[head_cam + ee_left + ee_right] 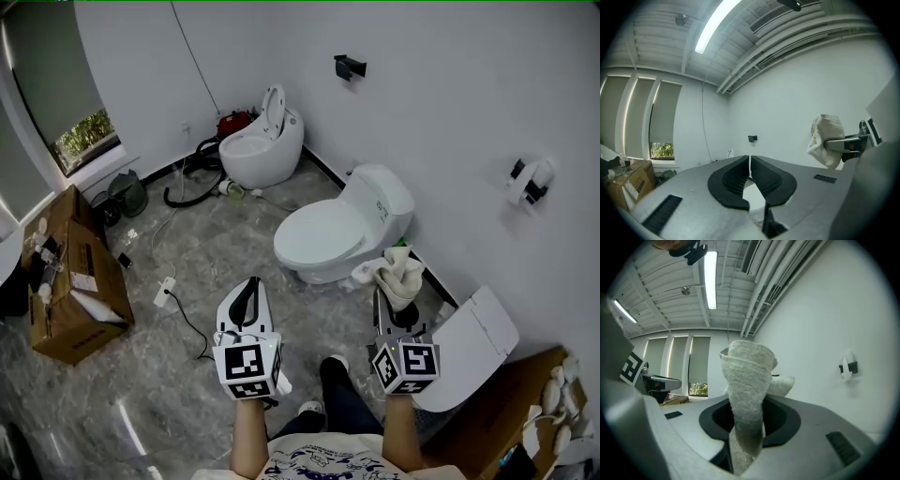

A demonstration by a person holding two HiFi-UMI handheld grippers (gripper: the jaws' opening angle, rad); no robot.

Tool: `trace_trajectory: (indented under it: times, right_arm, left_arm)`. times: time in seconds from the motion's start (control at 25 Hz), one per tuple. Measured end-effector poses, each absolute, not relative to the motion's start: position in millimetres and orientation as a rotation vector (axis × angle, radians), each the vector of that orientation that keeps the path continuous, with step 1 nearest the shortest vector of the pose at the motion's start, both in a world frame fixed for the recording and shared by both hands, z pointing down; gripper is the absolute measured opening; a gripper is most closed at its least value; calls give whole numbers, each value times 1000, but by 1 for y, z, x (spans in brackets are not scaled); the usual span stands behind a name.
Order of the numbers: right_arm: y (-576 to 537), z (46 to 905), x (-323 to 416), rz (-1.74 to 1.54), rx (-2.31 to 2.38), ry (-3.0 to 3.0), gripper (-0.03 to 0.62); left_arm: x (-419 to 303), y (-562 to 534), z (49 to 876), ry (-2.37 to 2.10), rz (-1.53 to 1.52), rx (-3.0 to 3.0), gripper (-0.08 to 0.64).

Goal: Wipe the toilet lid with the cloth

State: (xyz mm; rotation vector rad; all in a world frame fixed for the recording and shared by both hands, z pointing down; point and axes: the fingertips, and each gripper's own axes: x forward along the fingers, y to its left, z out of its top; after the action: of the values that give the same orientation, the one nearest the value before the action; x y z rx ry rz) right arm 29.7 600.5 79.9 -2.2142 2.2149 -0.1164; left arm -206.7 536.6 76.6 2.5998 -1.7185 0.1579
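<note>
Bathroom, grey marble floor (pixel 187 253). In right tongs (pixel 394 305), clamped tight: crumpled off-white terry cloth (pixel 399 272), bunched upward past tips. Held in air just beside white ceramic toilet (pixel 375 202), apart from closed oval lid (pixel 319 234). Left tongs (pixel 247 286) alongside, pinched to hairline slit, gripping nothing. Second white toilet (pixel 262 145) by far wall, seat raised.

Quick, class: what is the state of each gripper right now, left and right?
Left gripper: closed, nothing between its jaws.
Right gripper: closed, holding the cloth.
</note>
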Motion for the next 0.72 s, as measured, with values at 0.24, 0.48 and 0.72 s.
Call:
trace_trajectory:
  times: [0.24,0.48,0.72]
  right_arm:
    - [561,91,43,-156,-2214,2223,115]
    - [498,100,63,-174,-2188,2237,115]
    - [419,96,90,-154,-2159,2267,115]
  left_arm:
    - [-193,499,83,-1713,168,2584,15]
    - [-176,446,94,-1735,191,2559,15]
    - [-150,376,100,-1766,183,2546,15]
